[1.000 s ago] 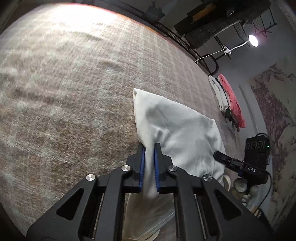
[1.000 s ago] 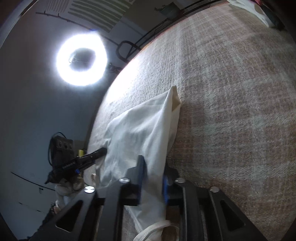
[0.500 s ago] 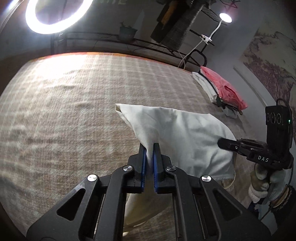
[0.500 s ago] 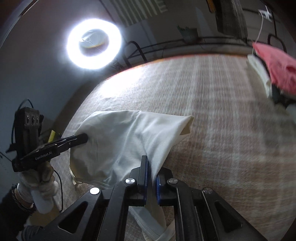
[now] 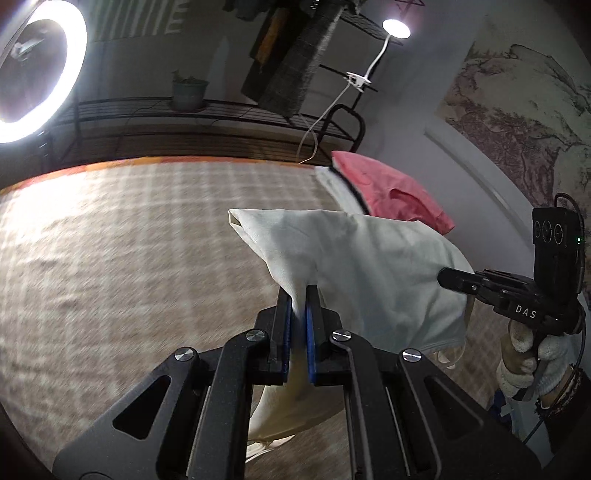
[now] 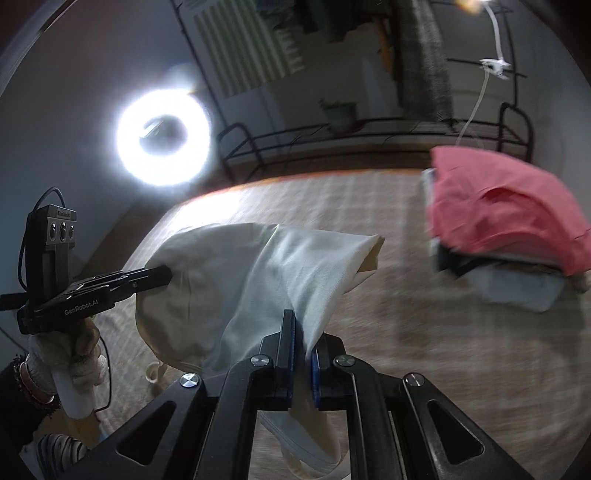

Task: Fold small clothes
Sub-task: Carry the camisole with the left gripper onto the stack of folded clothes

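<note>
A small cream-white garment (image 5: pixel 362 258) hangs in the air above the plaid bed cover (image 5: pixel 129 258), stretched between both grippers. My left gripper (image 5: pixel 299 291) is shut on one edge of it, the cloth pinched between the blue pads. My right gripper (image 6: pixel 301 332) is shut on the opposite edge of the same garment (image 6: pixel 258 273). Each wrist view shows the other gripper from the side: the right one (image 5: pixel 443 275) and the left one (image 6: pixel 168 273), each with its tip buried in the cloth. The garment's far corner points away over the bed; its lower hem dangles below the fingers.
A folded pile topped by a pink-red garment (image 6: pixel 495 210) lies at the bed's far right. A bright ring light (image 6: pixel 162 138) stands to the left, a black metal rack (image 5: pixel 207 110) with a potted plant runs behind the bed, and a clip lamp (image 5: pixel 395 27) shines upper right.
Both grippers have risen with the garment, lifting it off the bed cover. Both wrists rolled, so the views now look level across the bed toward the rack and the pink pile.
</note>
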`<state>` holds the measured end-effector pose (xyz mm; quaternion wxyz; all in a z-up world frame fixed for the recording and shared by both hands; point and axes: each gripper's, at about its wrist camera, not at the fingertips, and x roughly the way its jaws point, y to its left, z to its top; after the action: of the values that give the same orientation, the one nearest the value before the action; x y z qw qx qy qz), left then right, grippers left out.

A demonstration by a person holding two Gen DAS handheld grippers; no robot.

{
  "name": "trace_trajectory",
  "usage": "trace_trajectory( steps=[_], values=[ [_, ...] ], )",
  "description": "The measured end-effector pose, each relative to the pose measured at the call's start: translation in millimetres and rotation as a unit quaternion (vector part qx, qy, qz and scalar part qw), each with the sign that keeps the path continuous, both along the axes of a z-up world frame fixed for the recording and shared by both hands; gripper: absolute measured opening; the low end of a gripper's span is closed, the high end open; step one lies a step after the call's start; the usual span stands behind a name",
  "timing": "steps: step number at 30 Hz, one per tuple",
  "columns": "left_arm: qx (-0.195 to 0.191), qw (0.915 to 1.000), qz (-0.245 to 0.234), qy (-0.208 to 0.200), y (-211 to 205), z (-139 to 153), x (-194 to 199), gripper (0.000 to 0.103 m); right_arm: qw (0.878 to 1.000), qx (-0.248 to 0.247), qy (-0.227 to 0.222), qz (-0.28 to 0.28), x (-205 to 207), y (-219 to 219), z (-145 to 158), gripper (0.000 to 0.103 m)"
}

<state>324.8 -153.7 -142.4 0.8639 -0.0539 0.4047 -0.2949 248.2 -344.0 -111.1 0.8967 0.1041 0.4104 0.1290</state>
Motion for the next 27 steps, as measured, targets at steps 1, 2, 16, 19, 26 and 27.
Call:
trace_trajectory(
  steps=[1,2,16,19,26,27],
  values=[
    [-0.003,1.0,-0.005,-0.002,-13.3,2.1,5.6,0.004,1.0,-0.004,-0.003,-0.005,0.4,-8.7,4.3,0.004],
    [-0.006,0.9999,-0.009,-0.004,-25.0,4.2,10.4,0.004,1.0,-0.01,-0.008,-0.011,2.6,-19.8,10.2,0.004],
    [-0.023,0.9968,-0.045,-0.063,-190.9,27.9,100.1,0.004,0.99,-0.079,-0.059,-0.097,51.0,-167.7,56.4,0.004],
    [-0.023,0.9961,-0.042,-0.074,-221.6,28.7,120.4,0.004,0.987,-0.089,-0.066,-0.115,68.9,-193.8,58.4,0.004],
    [-0.003,0.9961,-0.03,-0.083,-269.3,9.9,153.1,0.004,0.981,-0.106,-0.069,-0.145,116.6,-242.4,43.6,0.004],
    [0.0,0.9964,-0.028,-0.08,-274.2,5.5,157.0,0.004,0.981,-0.101,-0.068,-0.148,122.2,-248.3,40.4,0.004]
  ],
)
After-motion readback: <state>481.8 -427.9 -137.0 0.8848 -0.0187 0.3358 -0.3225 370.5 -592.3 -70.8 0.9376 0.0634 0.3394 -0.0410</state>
